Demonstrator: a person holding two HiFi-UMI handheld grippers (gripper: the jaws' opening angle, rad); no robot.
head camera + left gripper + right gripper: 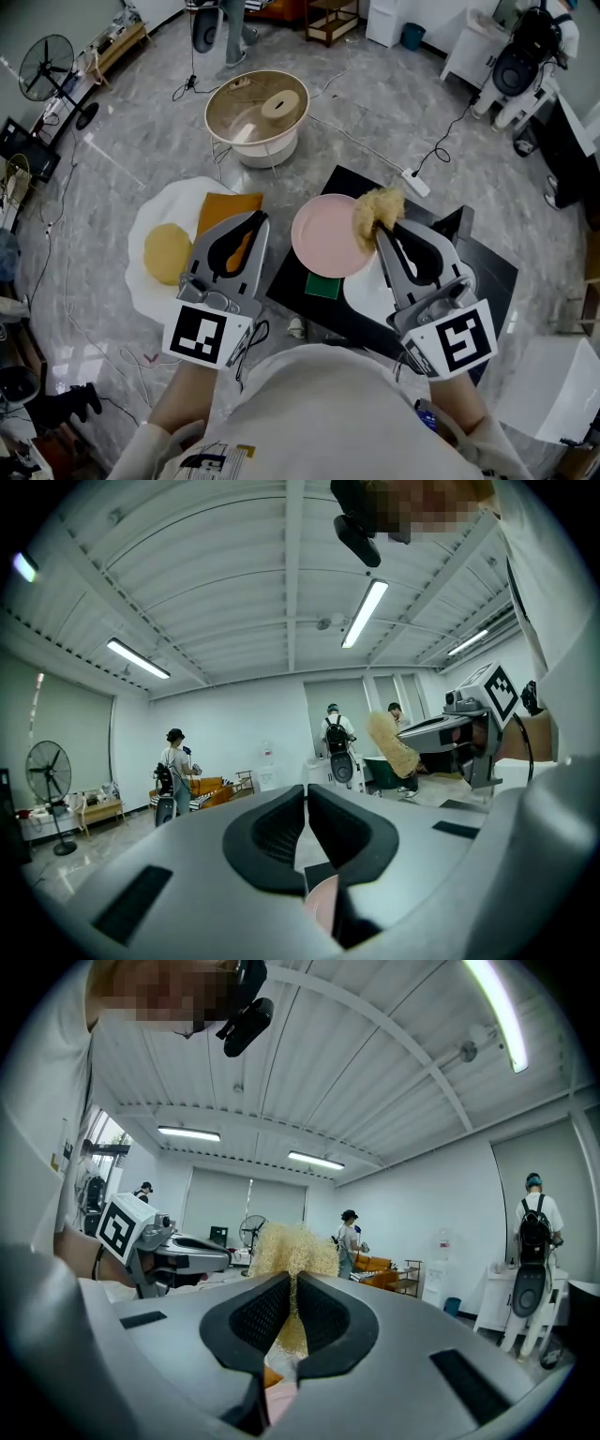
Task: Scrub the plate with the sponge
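Observation:
A pink plate (pixel 326 236) lies on the black table top (pixel 375 323), partly over a green pad (pixel 322 286). My right gripper (pixel 382 229) is shut on a tan fibrous sponge (pixel 378 208), which sits at the plate's right rim. In the right gripper view the sponge (pixel 292 1249) sticks out above the closed jaws of the right gripper (pixel 292 1283). My left gripper (pixel 260 219) is left of the plate and apart from it, jaws together with nothing between them. The left gripper view shows this left gripper (pixel 306 799) shut, with the sponge (pixel 394 744) off to its right.
A white board (pixel 141 277) on the floor holds a yellow round pad (pixel 167 253) and an orange cloth (pixel 228 206). A white plate (pixel 367 292) lies under my right gripper. A round tub with a clear lid (pixel 258 112) stands farther off. Cables and a power strip (pixel 415 183) cross the floor.

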